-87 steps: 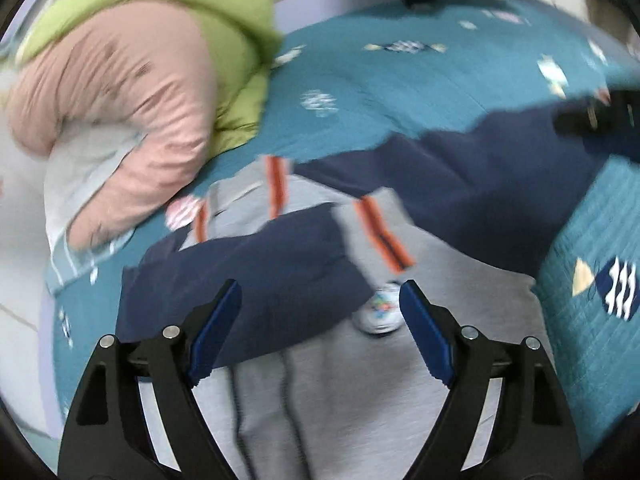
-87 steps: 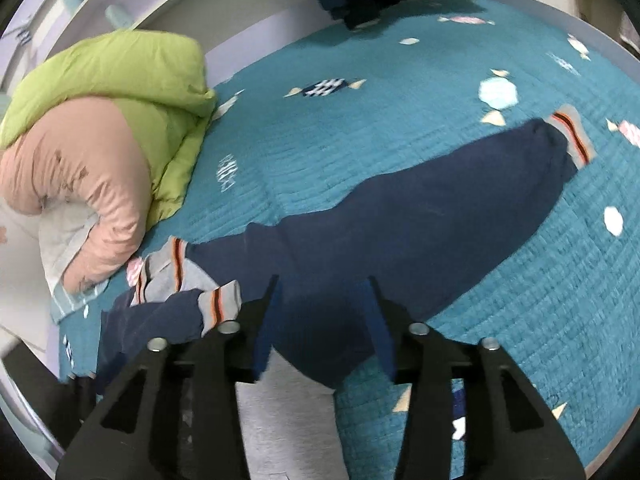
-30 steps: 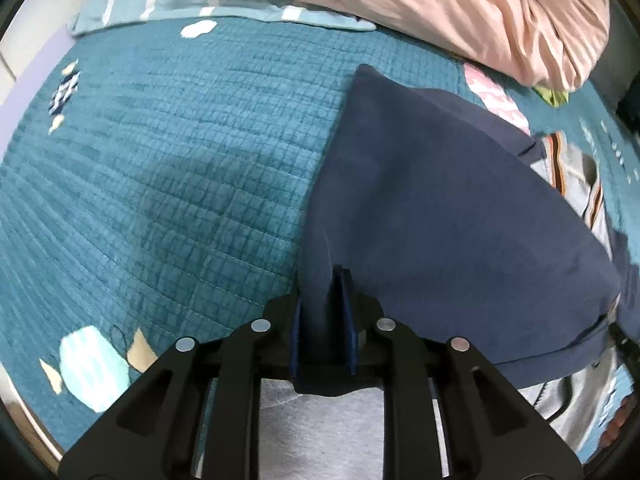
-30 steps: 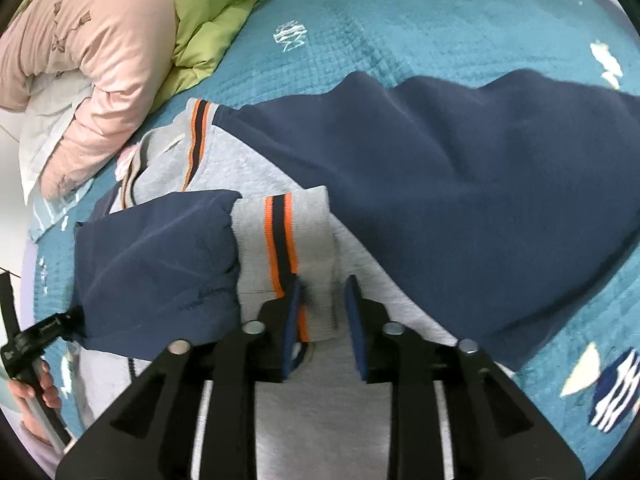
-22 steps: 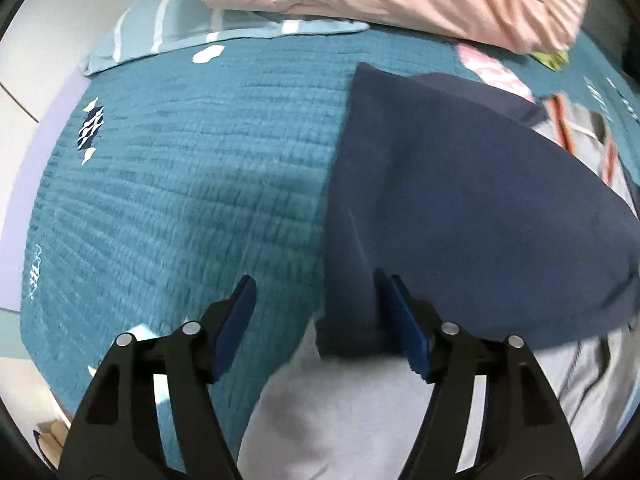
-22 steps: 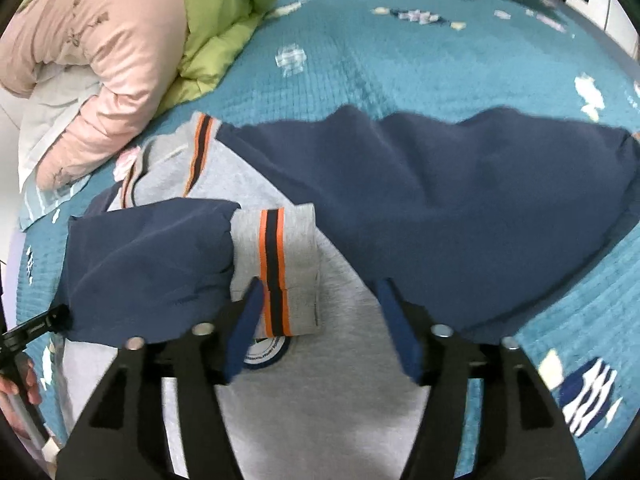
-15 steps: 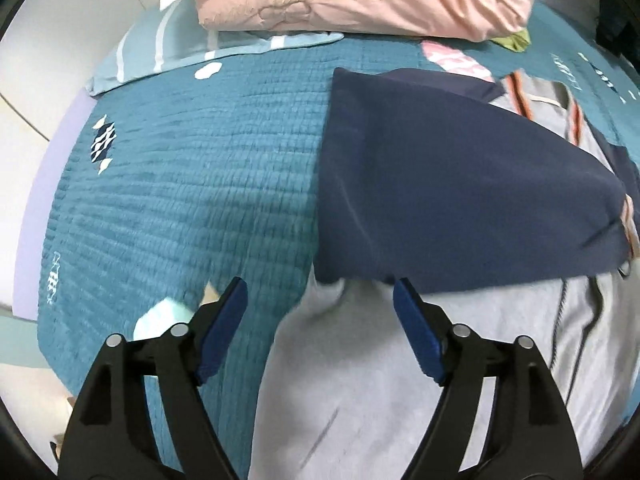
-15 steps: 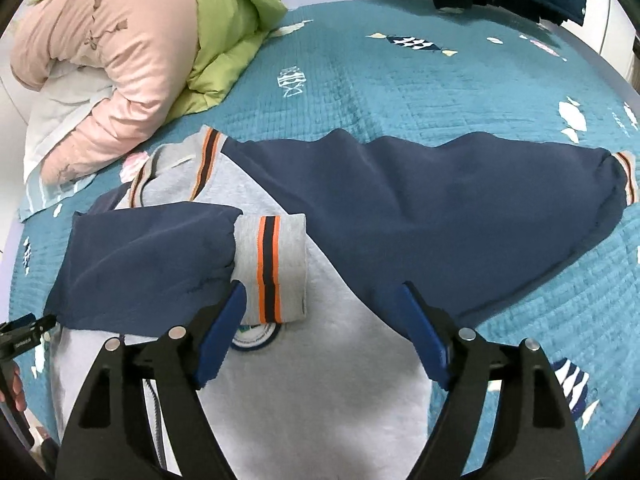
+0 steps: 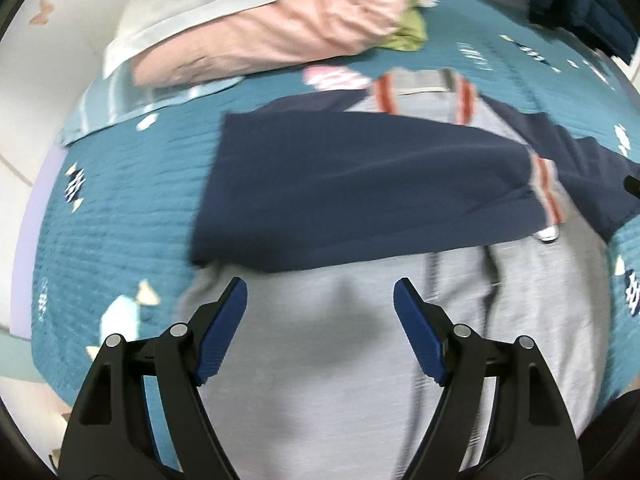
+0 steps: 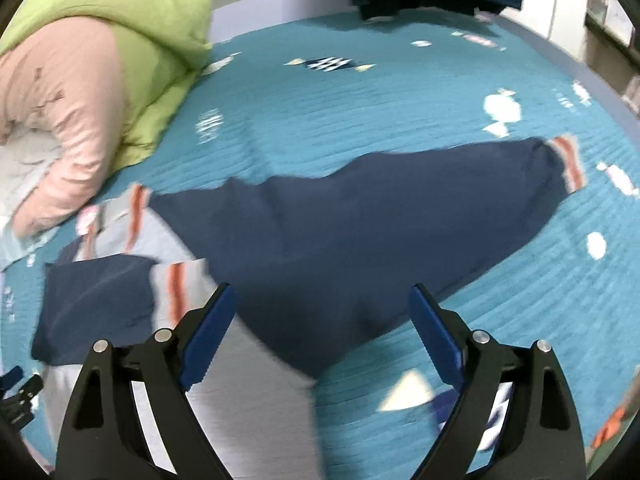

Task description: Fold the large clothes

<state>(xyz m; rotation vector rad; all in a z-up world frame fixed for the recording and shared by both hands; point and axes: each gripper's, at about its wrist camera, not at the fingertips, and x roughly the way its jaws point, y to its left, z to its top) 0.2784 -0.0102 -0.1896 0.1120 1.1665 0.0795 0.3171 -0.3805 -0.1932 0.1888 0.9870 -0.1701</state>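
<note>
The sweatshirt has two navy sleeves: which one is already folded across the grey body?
The left-hand sleeve, lying over the grey body; the other sleeve stretches out over the teal quilt.

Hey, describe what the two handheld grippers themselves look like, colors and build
Both match. The left gripper and right gripper have black plastic fingers with triangular cut-outs, silver round screw heads at the joints, and ribbed blue pads on the inner faces. No cables or markings show.

The left claw (image 9: 320,304) has its jaws spread wide with nothing between them; its blue pads (image 9: 222,328) face each other across an open gap. The right claw (image 10: 322,312) is likewise spread wide and grips nothing, and its blue pads (image 10: 436,336) are bare, black arms angling outward below.
</note>
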